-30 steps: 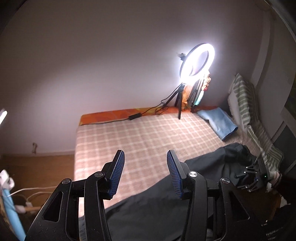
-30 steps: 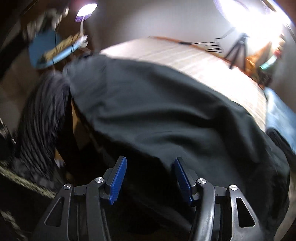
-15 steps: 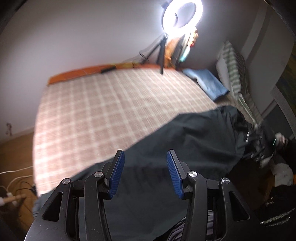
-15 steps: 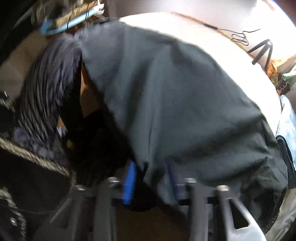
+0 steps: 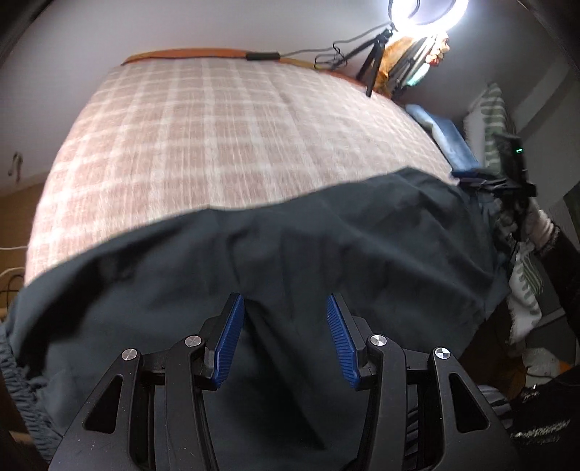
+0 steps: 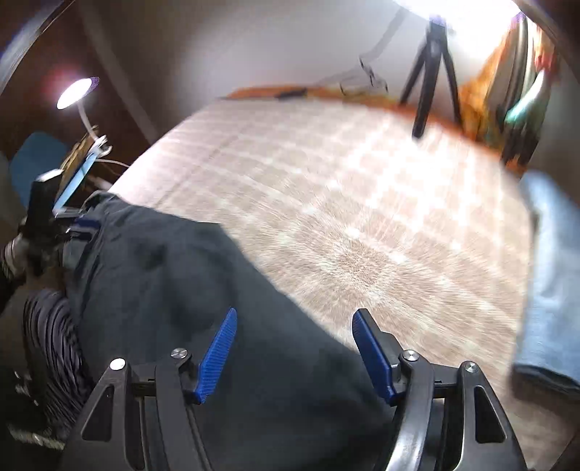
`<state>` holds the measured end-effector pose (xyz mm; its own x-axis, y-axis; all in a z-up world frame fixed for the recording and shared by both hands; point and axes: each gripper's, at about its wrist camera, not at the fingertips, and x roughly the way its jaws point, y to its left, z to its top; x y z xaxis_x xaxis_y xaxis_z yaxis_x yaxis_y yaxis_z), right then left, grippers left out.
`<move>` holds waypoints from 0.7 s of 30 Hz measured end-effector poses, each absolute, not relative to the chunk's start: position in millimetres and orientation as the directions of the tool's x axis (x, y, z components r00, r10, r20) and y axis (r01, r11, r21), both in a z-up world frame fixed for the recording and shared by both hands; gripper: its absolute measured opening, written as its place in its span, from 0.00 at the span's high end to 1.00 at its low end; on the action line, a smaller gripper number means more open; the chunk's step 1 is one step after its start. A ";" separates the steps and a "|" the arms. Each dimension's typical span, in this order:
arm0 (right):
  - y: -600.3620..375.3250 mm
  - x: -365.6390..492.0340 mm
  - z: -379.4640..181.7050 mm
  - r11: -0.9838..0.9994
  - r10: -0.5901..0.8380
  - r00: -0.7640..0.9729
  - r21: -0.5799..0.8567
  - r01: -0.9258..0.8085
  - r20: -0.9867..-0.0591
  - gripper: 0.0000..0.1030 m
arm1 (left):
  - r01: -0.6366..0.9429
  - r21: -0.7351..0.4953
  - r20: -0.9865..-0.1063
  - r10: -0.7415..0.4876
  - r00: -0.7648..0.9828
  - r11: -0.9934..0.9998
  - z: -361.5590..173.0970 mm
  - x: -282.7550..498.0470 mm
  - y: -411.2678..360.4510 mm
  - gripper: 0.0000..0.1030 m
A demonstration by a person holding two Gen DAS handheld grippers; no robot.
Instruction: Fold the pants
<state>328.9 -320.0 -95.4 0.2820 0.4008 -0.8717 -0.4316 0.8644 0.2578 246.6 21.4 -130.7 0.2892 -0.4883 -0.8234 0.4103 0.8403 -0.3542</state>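
Note:
Dark pants [image 5: 290,246] lie spread across the near edge of a bed with a checked sheet [image 5: 235,137]. My left gripper [image 5: 286,326] hovers low over the middle of the pants, jaws open, with a crease of cloth under the gap and its pads not pressing. My right gripper [image 6: 295,347] is over the pants [image 6: 174,275] where they meet the sheet [image 6: 362,217]. Its jaws are opening and grip nothing. Each gripper shows in the other view: the right gripper [image 5: 475,179] at the pants' right end, the left gripper [image 6: 78,228] at their left end.
A ring light [image 5: 427,14] on a tripod [image 5: 373,69] stands at the bed's far right corner, with a cable beside it. A folded blue cloth [image 6: 551,275] and a striped pillow [image 5: 493,123] lie along the right side. A desk lamp [image 6: 74,94] glows at the left.
My left gripper has sunk toward the pants and tilted down. My right gripper, closed on the pants' edge half a second ago, has opened and swung right toward the sheet.

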 end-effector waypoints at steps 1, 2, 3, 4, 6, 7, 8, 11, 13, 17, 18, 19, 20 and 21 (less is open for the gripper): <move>-315.4 332.9 -104.4 0.854 0.420 0.255 0.284 -0.436 -0.871 0.35 | 0.419 -0.352 -0.819 -0.492 0.296 0.837 -126.6 249.0 19.5 0.55; -309.1 332.0 -109.1 0.844 0.430 0.241 0.293 -0.449 -0.870 0.46 | 0.431 -0.349 -0.814 -0.497 0.301 0.832 -121.7 252.0 15.5 0.55; -299.9 329.8 -112.6 0.822 0.450 0.216 0.307 -0.480 -0.867 0.57 | 0.448 -0.345 -0.809 -0.503 0.304 0.825 -116.8 255.9 9.7 0.55; -293.0 325.9 -111.8 0.808 0.455 0.211 0.301 -0.507 -0.865 0.73 | 0.471 -0.339 -0.803 -0.511 0.306 0.814 -111.3 261.2 1.1 0.55; -276.6 309.9 -102.7 0.796 0.424 0.259 0.221 -0.563 -0.868 0.84 | 0.516 -0.335 -0.789 -0.534 0.303 0.788 -102.7 271.2 -19.7 0.55; -273.4 304.6 -99.9 0.794 0.419 0.277 0.201 -0.573 -0.865 0.93 | 0.538 -0.334 -0.782 -0.546 0.301 0.774 -99.6 277.9 -30.4 0.55; -268.2 294.4 -91.0 0.795 0.402 0.319 0.154 -0.587 -0.858 0.93 | 0.558 -0.335 -0.774 -0.559 0.297 0.760 -96.5 282.2 -40.7 0.55; -245.6 252.0 -67.5 0.748 0.362 0.425 -0.013 -0.664 -0.830 0.94 | 0.624 -0.352 -0.736 -0.618 0.276 0.698 -86.0 292.9 -81.4 0.55; -228.8 225.5 -62.4 0.701 0.356 0.444 -0.079 -0.709 -0.822 0.94 | 0.660 -0.367 -0.712 -0.654 0.254 0.655 -82.1 297.3 -109.5 0.55; -216.7 192.0 -74.9 0.652 0.345 0.387 -0.078 -0.754 -0.855 0.93 | 0.732 -0.391 -0.705 -0.693 0.151 0.558 -90.6 292.6 -163.5 0.55; -216.2 187.8 -80.1 0.646 0.343 0.362 -0.062 -0.761 -0.867 0.92 | 0.749 -0.390 -0.715 -0.688 0.120 0.536 -95.8 288.7 -174.3 0.55; -218.4 184.8 -85.0 0.641 0.344 0.330 -0.038 -0.767 -0.879 0.86 | 0.765 -0.388 -0.731 -0.678 0.084 0.513 -102.6 283.2 -184.4 0.55; -220.6 183.2 -86.8 0.641 0.340 0.316 -0.028 -0.767 -0.886 0.84 | 0.780 -0.386 -0.749 -0.661 0.047 0.492 -110.3 278.1 -194.3 0.55; -224.3 182.2 -87.0 0.644 0.341 0.308 -0.018 -0.765 -0.888 0.83 | 0.791 -0.382 -0.765 -0.644 0.021 0.479 -117.4 273.4 -200.5 0.55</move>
